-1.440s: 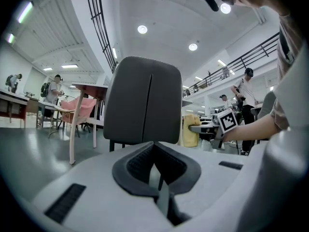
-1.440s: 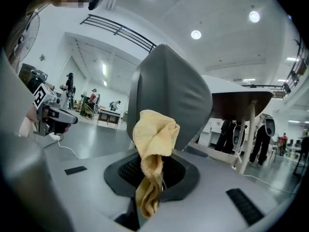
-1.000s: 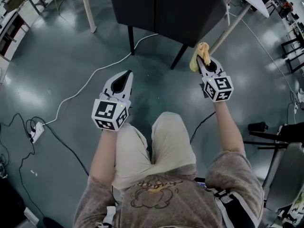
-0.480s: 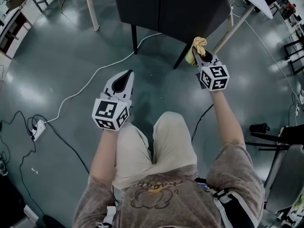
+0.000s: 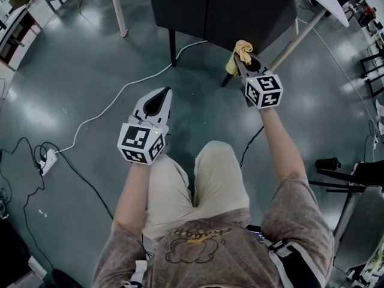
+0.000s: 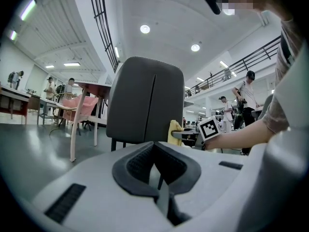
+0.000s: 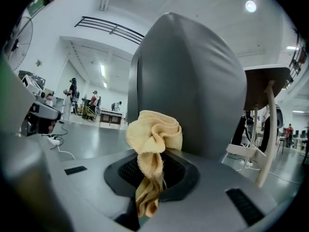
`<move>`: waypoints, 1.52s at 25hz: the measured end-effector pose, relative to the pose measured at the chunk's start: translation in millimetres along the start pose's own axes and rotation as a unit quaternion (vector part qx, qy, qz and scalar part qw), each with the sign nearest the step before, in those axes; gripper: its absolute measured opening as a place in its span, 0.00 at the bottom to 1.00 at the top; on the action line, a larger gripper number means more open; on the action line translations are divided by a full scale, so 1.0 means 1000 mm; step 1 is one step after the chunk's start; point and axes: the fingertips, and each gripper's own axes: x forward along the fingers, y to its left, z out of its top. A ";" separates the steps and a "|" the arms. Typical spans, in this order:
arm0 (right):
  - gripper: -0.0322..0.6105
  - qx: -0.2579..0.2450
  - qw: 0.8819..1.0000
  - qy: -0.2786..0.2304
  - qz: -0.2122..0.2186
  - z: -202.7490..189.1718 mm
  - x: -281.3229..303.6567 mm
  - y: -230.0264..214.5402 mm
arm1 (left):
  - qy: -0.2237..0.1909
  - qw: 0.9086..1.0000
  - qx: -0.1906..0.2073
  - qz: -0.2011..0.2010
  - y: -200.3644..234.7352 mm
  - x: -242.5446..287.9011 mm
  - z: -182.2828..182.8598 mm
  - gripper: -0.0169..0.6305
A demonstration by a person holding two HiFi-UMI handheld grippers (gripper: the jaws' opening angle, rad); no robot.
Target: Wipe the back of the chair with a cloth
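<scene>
The dark grey chair (image 5: 222, 11) stands in front of me, its back (image 7: 193, 81) filling most of the right gripper view. My right gripper (image 5: 242, 60) is shut on a crumpled yellow cloth (image 5: 240, 50) and holds it close to the lower right of the chair back; whether the cloth touches the chair I cannot tell. The cloth (image 7: 154, 134) bunches up out of the jaws of the right gripper (image 7: 152, 175). Lower down and to the left, my left gripper (image 5: 162, 93) is shut and holds nothing. In its own view the left gripper (image 6: 155, 166) faces the chair back (image 6: 145, 108), with the cloth (image 6: 175, 132) at the right edge.
A white cable (image 5: 120, 95) runs over the floor from under the chair to a power strip (image 5: 47, 162) at the left. A pale table leg (image 5: 117, 8) stands left of the chair. A white table (image 5: 324, 2) with a slanted leg (image 5: 300, 35) stands right.
My right gripper has carried the cloth up and to the left, closer to the chair back. The left gripper has hardly moved.
</scene>
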 end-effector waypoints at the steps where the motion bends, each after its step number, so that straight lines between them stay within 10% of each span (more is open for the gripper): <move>1: 0.16 -0.002 1.000 0.000 0.004 0.001 0.005 0.003 | -0.001 1.000 -0.001 0.001 0.001 0.000 0.000 0.03; 38: 0.16 0.003 0.992 -0.008 0.127 0.047 0.205 0.136 | 0.017 0.999 -0.012 0.035 0.060 -0.018 -0.002 0.03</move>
